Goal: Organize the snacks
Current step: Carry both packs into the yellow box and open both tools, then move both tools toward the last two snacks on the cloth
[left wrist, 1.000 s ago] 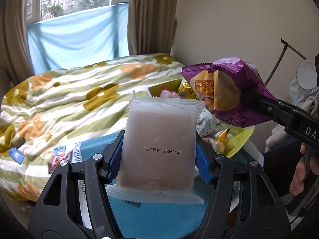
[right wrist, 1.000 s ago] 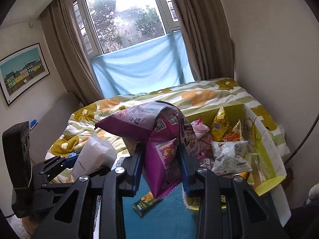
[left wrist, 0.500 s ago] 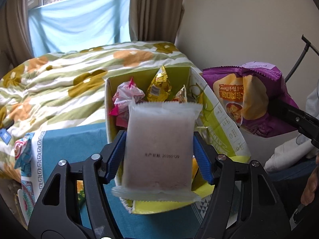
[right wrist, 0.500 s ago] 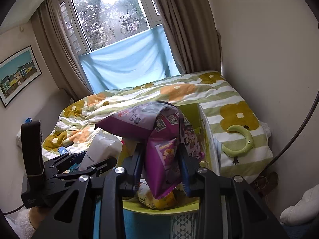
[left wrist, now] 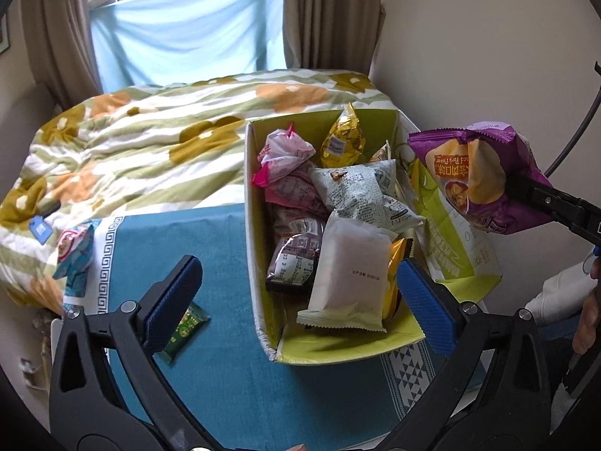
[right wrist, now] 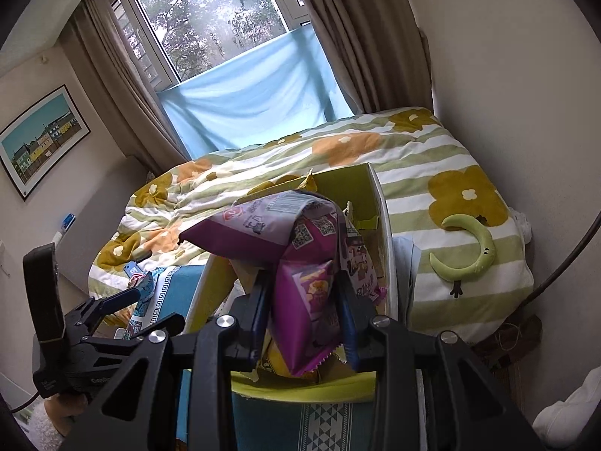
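A yellow-green cardboard box (left wrist: 338,349) stands on the blue cloth and holds several snack packs. A pale pink packet (left wrist: 349,282) lies in its near end, leaning on the others. My left gripper (left wrist: 296,300) is open and empty, its blue pads either side of the box's near corner. My right gripper (right wrist: 304,319) is shut on a purple snack bag (right wrist: 300,263) and holds it above the box's right side; the bag also shows in the left wrist view (left wrist: 477,176).
A green snack bar (left wrist: 186,329) lies on the blue cloth (left wrist: 210,248) left of the box. A blue and red packet (left wrist: 75,251) sits at the cloth's left edge. A flowered bed quilt (left wrist: 150,139) lies behind. A wall is at the right.
My left gripper opened and let the pale pink packet drop into the box. My right gripper moved over the box with the purple bag held.
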The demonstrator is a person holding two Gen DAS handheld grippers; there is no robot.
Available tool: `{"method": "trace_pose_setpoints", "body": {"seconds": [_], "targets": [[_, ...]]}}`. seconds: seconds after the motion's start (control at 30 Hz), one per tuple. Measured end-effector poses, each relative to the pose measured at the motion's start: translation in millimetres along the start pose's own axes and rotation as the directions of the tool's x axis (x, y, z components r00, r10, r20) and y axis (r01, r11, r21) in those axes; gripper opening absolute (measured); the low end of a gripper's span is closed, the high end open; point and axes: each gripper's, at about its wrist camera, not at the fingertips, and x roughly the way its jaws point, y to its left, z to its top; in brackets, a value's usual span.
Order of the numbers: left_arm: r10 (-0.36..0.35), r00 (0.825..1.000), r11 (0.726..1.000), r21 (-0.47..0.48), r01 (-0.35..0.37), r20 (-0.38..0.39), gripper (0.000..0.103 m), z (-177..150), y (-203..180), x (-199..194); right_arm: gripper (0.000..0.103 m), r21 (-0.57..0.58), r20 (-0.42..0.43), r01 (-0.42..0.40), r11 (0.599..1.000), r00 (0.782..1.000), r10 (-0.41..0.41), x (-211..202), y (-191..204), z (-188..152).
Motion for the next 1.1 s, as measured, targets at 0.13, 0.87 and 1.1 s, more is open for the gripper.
{"method": "trace_pose_setpoints", "body": {"seconds": [0.13,0.87,1.1], "targets": [[0.012,1.0,1.0,0.0,-0.012,0.015,0.103,5.7,0.4,-5.0,0.033,-0.003,-0.036,-0.001,1.0,0.999,0.001,7.5,-2.7,4.0],[0.055,0.995,0.998,-0.012,-0.055,0.088,0.103,3.6,20.1,-59.3,0.103,-0.076,-0.002,0.038,0.996,0.999,-0.038,-9.4,29.6,1.6],[0.143,0.979,0.988,-0.083,-0.132,0.146,0.103,-13.8,55.6,-112.8,0.103,-0.132,0.03,0.036,0.991,0.999,-0.033,-24.5,67.2,9.2]]}}
